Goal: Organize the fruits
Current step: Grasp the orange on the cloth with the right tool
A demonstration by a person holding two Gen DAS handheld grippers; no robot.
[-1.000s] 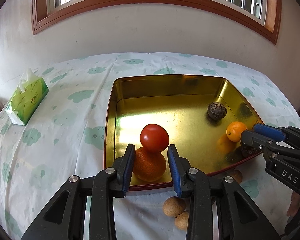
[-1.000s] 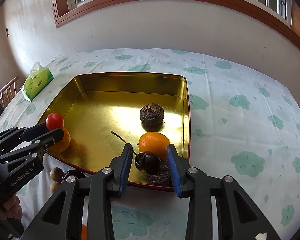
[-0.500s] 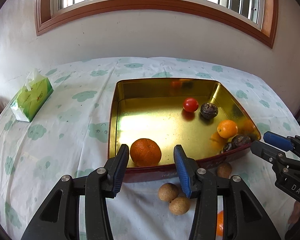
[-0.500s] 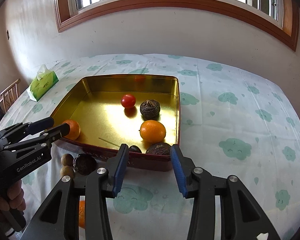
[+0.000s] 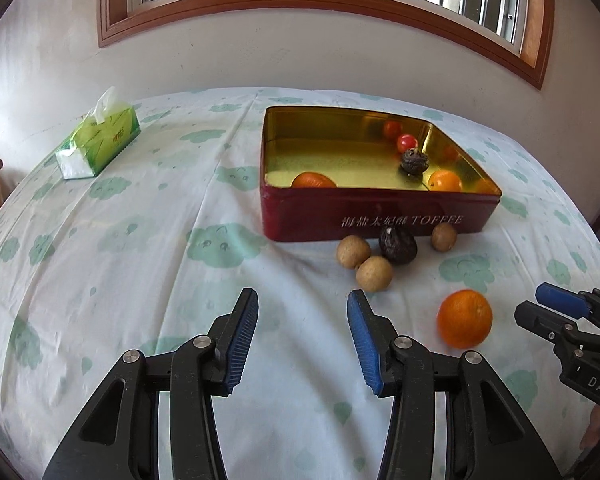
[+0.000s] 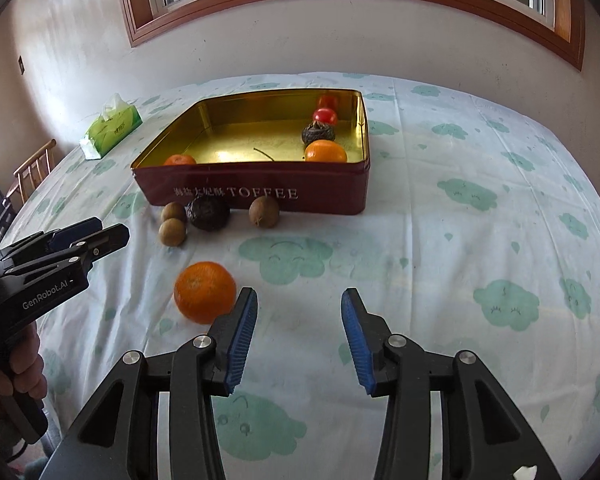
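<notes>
A red toffee tin [image 5: 380,216] with a gold inside holds a mandarin [image 5: 313,180], a tomato [image 5: 407,143], a dark wrinkled fruit [image 5: 414,162] and a small orange [image 5: 445,181]. On the cloth in front of the tin lie three brown longans [image 5: 353,251], another dark fruit [image 5: 398,245] and a loose orange [image 6: 205,297]. My left gripper [image 5: 302,320] hangs open over bare cloth, well short of the longans. My right gripper [image 6: 298,320] is open too, and the loose orange sits just left of its left finger. Neither holds anything.
A green tissue box [image 5: 98,144] lies at the far left of the table. A wooden chair [image 6: 32,168] stands beyond the left edge. A hand [image 6: 24,368] grips the left tool's handle. The cloud-print cloth [image 6: 480,240] stretches wide to the right of the tin.
Both grippers let go of their fruit in the tin, opened, and pulled back toward the near side of the table. The tomato rolled to the tin's far right.
</notes>
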